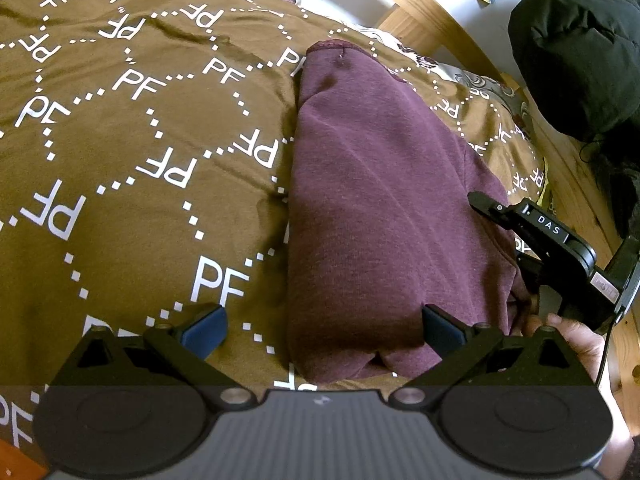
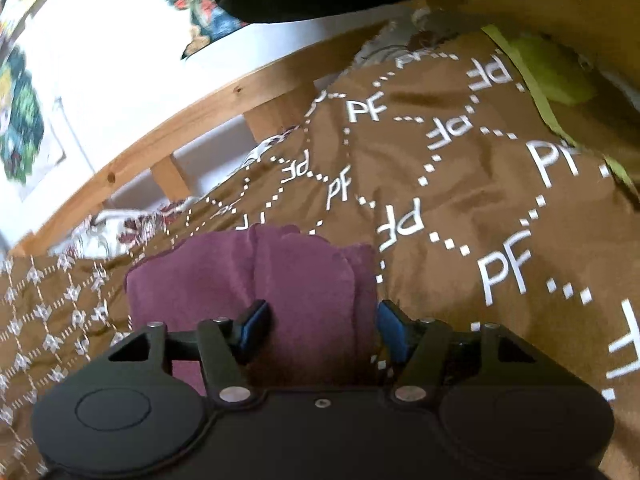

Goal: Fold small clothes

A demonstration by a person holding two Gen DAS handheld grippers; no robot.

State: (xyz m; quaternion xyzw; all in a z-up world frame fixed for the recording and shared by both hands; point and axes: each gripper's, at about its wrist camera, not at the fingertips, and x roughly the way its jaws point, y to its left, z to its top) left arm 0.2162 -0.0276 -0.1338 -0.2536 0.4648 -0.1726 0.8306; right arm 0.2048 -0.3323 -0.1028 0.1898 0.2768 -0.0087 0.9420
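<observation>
A maroon garment lies folded into a long strip on the brown "PF" bedspread. My left gripper hovers open at the strip's near end, its right pad over the cloth and its left pad over the bedspread. My right gripper sits at the strip's right edge. In the right wrist view the maroon garment bunches up and fills the gap of the right gripper, both blue pads pressing its sides.
A wooden bed frame runs behind the bedspread against a white wall. A black padded bundle sits at the far right. A person's hand holds the right gripper. A yellow-green cloth lies at the bedspread's far edge.
</observation>
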